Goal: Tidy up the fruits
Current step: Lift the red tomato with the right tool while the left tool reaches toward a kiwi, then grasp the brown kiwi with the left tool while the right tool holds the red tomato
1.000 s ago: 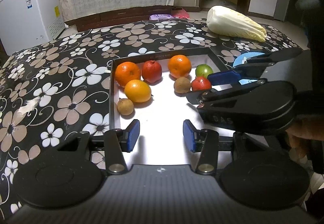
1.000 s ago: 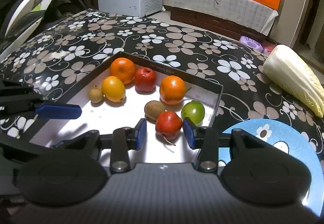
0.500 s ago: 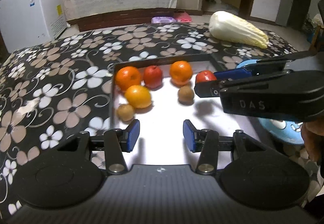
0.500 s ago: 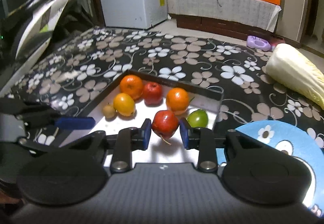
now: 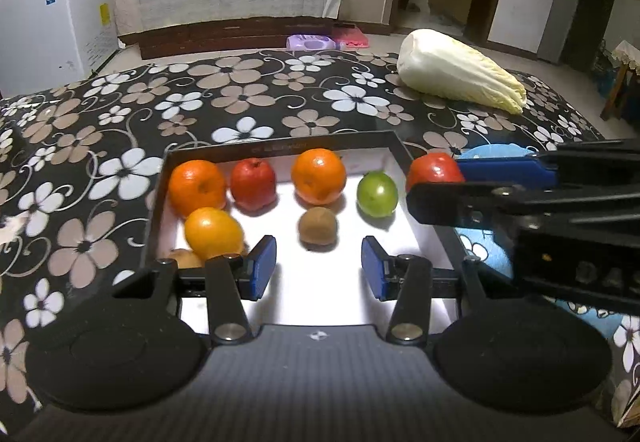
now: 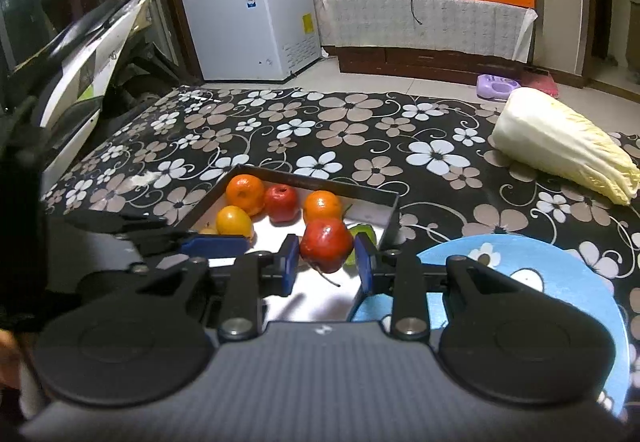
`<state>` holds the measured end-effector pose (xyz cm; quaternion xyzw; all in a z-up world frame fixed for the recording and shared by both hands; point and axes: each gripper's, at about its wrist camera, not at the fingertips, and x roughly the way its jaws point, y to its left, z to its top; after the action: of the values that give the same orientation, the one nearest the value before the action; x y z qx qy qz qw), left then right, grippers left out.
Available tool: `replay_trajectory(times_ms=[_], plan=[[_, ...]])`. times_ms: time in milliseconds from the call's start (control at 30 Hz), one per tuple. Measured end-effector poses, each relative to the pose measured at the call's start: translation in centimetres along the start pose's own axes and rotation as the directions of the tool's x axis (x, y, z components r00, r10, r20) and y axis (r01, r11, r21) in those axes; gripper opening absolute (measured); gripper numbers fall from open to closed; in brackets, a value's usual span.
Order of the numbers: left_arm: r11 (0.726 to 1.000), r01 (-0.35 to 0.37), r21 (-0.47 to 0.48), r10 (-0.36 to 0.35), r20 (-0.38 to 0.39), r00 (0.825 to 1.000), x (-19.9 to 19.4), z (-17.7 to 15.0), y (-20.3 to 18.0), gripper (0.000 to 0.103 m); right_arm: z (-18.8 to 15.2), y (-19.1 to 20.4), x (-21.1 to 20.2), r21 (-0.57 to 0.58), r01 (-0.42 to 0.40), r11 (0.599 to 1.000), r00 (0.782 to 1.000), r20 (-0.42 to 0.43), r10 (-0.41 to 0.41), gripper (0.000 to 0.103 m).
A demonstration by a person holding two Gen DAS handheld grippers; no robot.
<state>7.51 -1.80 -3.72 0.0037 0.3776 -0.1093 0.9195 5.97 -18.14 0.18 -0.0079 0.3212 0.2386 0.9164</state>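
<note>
A black-rimmed white tray (image 5: 280, 145) holds two oranges (image 5: 197, 187), a red fruit (image 5: 253, 184), a yellow-orange fruit (image 5: 214, 232), a brown kiwi (image 5: 317, 225), a green fruit (image 5: 377, 193) and a small brown fruit (image 5: 185, 258). My right gripper (image 6: 327, 260) is shut on a red apple (image 6: 326, 244) and holds it above the tray's right end; the apple also shows in the left wrist view (image 5: 434, 172). My left gripper (image 5: 319, 268) is open and empty over the tray's near part, just before the kiwi. A blue plate (image 6: 532, 282) lies right of the tray.
A Chinese cabbage (image 5: 460, 72) lies at the far right of the flowered tablecloth (image 5: 240, 98). A white freezer (image 6: 248, 18) and a covered low cabinet (image 6: 432, 22) stand beyond the table. A scooter (image 6: 80, 54) stands at the left.
My right gripper closed on the red apple in the tray and lifted it up and toward the right, off the tray floor. My left gripper stayed open and rose a little.
</note>
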Motion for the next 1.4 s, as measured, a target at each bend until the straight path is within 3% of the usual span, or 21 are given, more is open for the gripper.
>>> replay_trajectory(times_ms=[267, 333, 567, 1400], plan=[[1.000, -0.007, -0.003, 0.007, -0.011, 1.000, 1.8, 0.3, -0.5, 0.051, -0.1, -0.9, -1.0, 0.010, -0.003, 1.000, 1.000, 0.009, 0.003, 0.034], [1.000, -0.014, -0.010, 0.014, -0.011, 1.000, 2.0, 0.3, -0.3, 0.043, -0.2, -1.0, -1.2, 0.011, -0.006, 1.000, 1.000, 0.010, 0.006, 0.034], [0.999, -0.032, -0.009, 0.032, 0.004, 0.999, 2.3, 0.3, -0.4, 0.031, -0.2, -1.1, -1.3, 0.013, -0.015, 1.000, 1.000, 0.014, 0.014, 0.033], [0.998, -0.053, 0.034, 0.053, 0.008, 0.999, -0.6, -0.8, -1.2, 0.031, -0.1, 0.1, -0.5, 0.014, -0.055, 0.998, 0.998, 0.013, 0.055, 0.034]])
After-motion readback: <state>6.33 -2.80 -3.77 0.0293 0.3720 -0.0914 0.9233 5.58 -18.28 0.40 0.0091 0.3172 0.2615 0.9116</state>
